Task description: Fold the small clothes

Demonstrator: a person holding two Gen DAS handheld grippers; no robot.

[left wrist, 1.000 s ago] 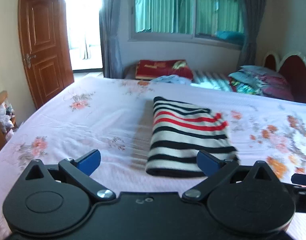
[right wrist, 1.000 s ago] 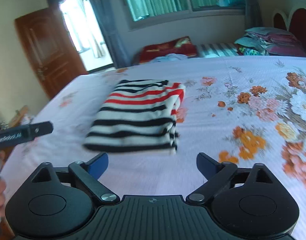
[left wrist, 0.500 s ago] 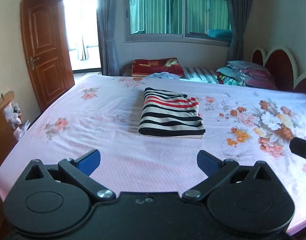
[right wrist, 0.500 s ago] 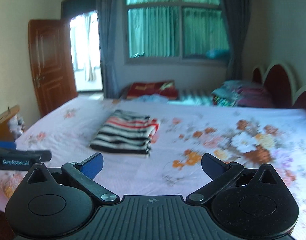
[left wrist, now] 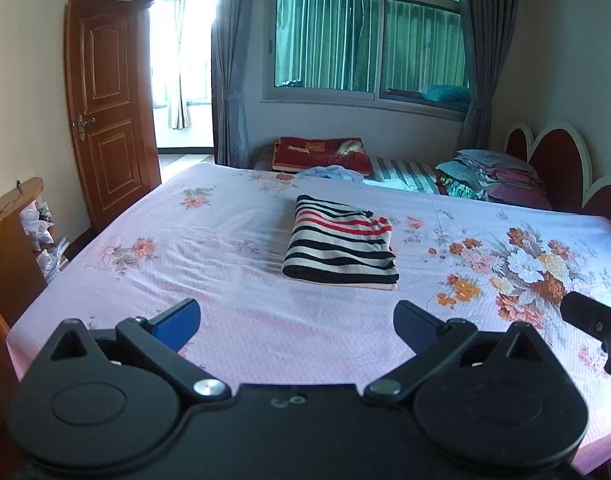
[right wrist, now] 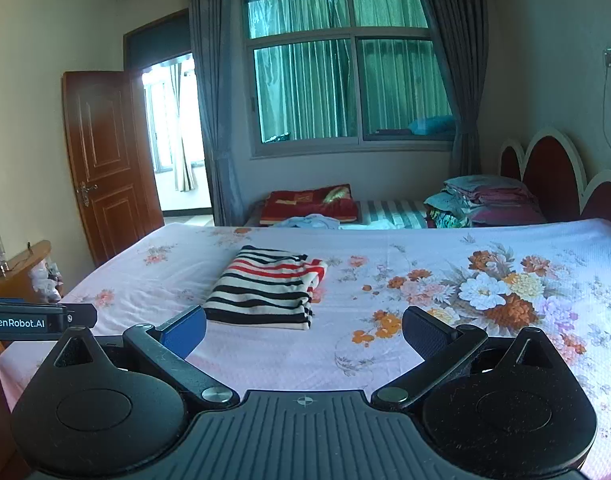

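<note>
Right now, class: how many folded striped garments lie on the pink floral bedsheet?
1. The striped garment lies folded near the middle of the bedsheet, ahead of both open grippers. More cloth is piled beyond the bed's far edge, off the sheet.

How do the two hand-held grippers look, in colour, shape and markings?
The left gripper and right gripper are matte black, each with two round hubs, silver pivot screws and blue finger pads. The right body is ribbed; the left one's side reads "GenRobot.AI".
</note>
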